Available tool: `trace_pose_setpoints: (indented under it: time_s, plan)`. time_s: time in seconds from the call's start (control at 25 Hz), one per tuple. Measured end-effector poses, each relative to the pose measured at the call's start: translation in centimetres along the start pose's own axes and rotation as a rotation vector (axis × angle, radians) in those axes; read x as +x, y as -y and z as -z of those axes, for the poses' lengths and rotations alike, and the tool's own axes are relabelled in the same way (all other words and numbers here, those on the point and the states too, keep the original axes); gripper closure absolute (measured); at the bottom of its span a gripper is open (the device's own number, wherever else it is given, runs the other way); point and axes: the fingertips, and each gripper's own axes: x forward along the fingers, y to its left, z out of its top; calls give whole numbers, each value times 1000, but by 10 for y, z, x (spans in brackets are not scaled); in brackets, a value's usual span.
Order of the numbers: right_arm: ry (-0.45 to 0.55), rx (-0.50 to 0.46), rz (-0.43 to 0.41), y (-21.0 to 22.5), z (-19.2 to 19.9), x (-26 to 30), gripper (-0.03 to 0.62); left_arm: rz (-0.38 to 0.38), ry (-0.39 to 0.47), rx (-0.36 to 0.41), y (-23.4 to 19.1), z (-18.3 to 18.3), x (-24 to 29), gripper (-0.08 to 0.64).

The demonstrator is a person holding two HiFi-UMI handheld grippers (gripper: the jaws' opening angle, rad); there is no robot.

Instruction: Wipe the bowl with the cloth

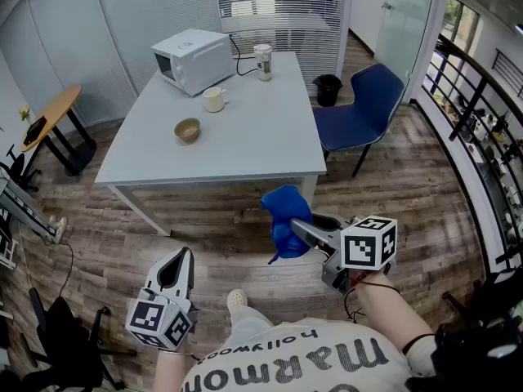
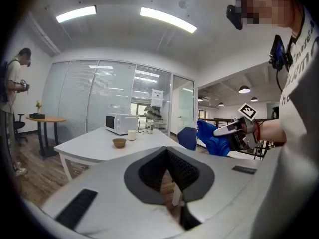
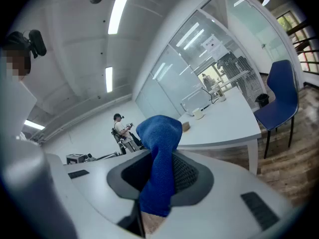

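Gripping the blue cloth (image 3: 158, 148) in the right tool (image 1: 296, 229), jaws pressed on it, with a bunched fold standing above the pads and a tail hanging below. Held out over the wooden floor (image 1: 204, 219), near the front edge of the white table (image 1: 270, 137) but not over it. Carrying nothing in the left tool (image 2: 168, 158), jaws closed together and empty, low at the left and likewise short of the table. Sitting upright on the table's left half: the tan bowl (image 1: 187, 129), well apart from both tools and from the cloth, untouched. Just behind the bowl, a pale mug (image 1: 214, 99); further back, toward the far left corner, a white microwave (image 1: 193, 60), with a lidded cup (image 1: 262, 61) to its right. Drawn up near the table's right side, a blue chair (image 1: 364, 109), and beyond it on the floor a black bin (image 1: 327, 89). Standing far off in the room, visible in both gripper views, another person (image 3: 122, 126).
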Motion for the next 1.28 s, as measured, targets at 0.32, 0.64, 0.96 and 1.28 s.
trace_pose_setpoints:
  time_s: [0.32, 0.64, 0.96, 1.28]
  plan:
    - [-9, 5, 1, -4, 2, 10, 491, -13, 52, -25, -13, -6, -5, 554]
    - [1, 43, -40, -9, -9, 46, 491, 142, 259, 24, -25, -42, 5, 555]
    - [-24, 13, -36, -4, -41, 144, 491, 68, 191, 33, -115, -41, 72, 555]
    - [9, 40, -1, 4, -102, 261, 491, 149, 147, 51, -215, -69, 142, 557]
